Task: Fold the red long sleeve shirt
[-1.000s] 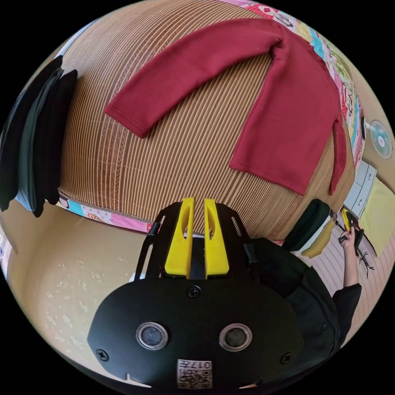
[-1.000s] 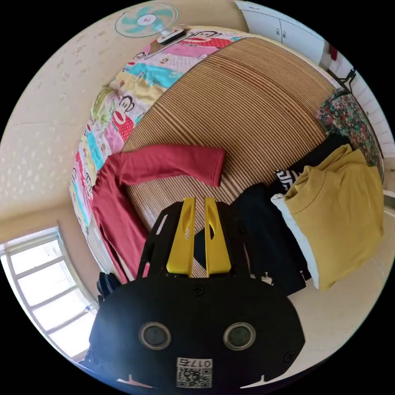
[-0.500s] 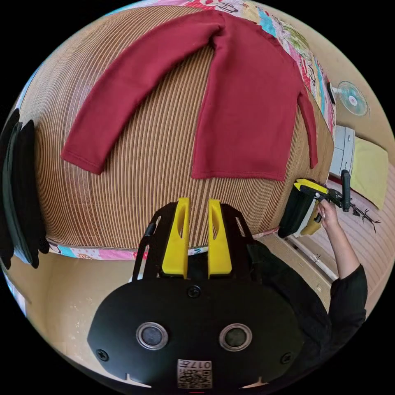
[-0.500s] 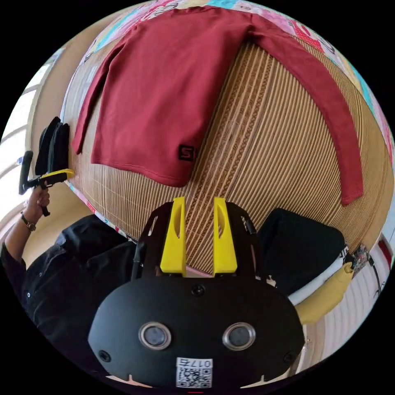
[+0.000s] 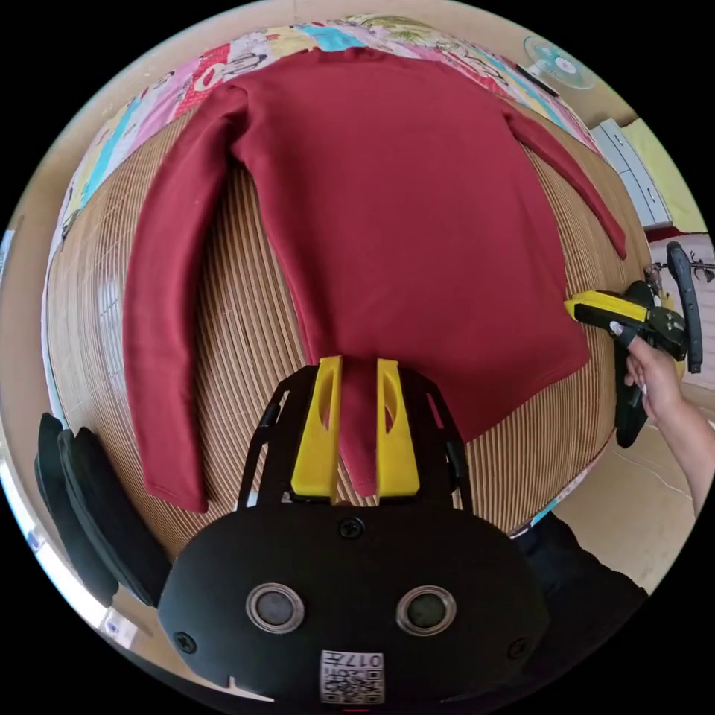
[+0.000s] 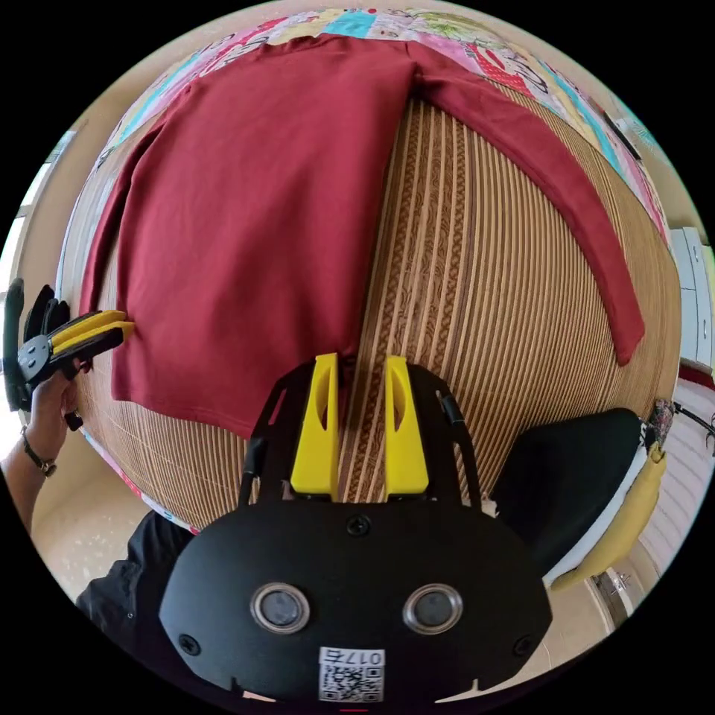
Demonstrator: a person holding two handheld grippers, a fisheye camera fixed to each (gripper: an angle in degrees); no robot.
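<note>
While the red long sleeve shirt [image 5: 417,216] lies spread flat on the striped mat [image 5: 253,298], no fold is yet visible: the body fills the centre and upper part of the left gripper view, one sleeve runs down the left of that frame and the other trails toward the upper right. In the right gripper view the shirt occupies the upper left, with a sleeve reaching across to the right edge of the frame.

The left gripper [image 5: 356,424] sits at the lower centre of its own view, jaws parted, with a hem corner of the shirt lying between them — whether the jaws press on the cloth is hard to tell, but a gap shows on each side. The right gripper [image 6: 359,432] is likewise released, jaws apart over bare mat just beside the other hem corner.

Dark folded garments [image 6: 566,484] rest at the lower right of the right gripper view.

Judged status: the garment is laid out — all folding steps remain, starting with a grasp at the hem or the sleeves.
</note>
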